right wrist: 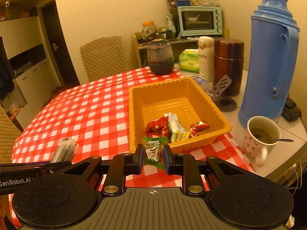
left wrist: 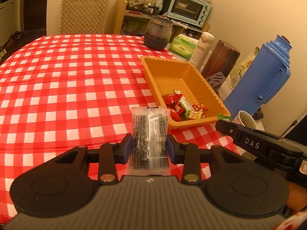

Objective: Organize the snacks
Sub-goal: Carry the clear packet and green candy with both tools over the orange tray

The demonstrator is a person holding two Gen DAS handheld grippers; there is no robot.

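An orange plastic tray (right wrist: pixel 134 115) sits on the red-checked tabletop (left wrist: pixel 67 76), holding several red-wrapped candies (right wrist: pixel 156 127) and a white-and-green packet (right wrist: pixel 175 126) at its near end; the rest of it is bare. The left claw (left wrist: pixel 149 146) is clenched on a clear sachet of dark snack (left wrist: pixel 148 132), held upright above the cloth just short of the tray's near corner. The right claw (right wrist: pixel 153 156), nearly closed, grips a small green-edged sweet (right wrist: pixel 153 149) just before the tray's near rim. Only the right wrist view shows the white mug (right wrist: pixel 257 143) of tea with a spoon (right wrist: pixel 276 140) in it, beside the blue thermos (right wrist: pixel 268 61); the left view catches just part of that mug.
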